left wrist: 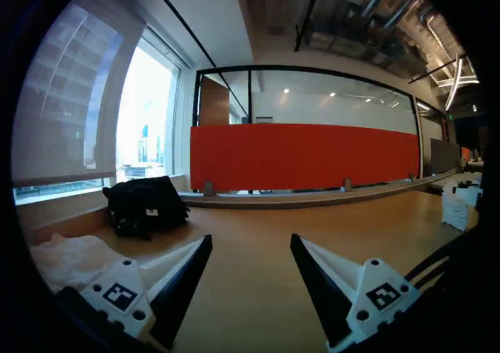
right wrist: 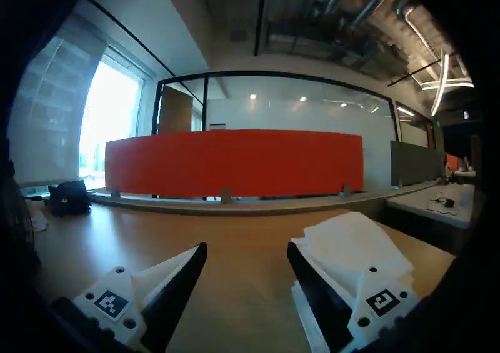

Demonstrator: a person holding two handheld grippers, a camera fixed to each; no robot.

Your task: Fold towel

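White towel (left wrist: 70,260) looks soft and limp, so pinch a corner. Your left gripper (left wrist: 250,237) and right gripper (right wrist: 247,247) both gape empty.

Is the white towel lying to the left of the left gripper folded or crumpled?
Crumpled: the white towel lies in a loose, wrinkled heap on the wooden table, with no straight folded edges.
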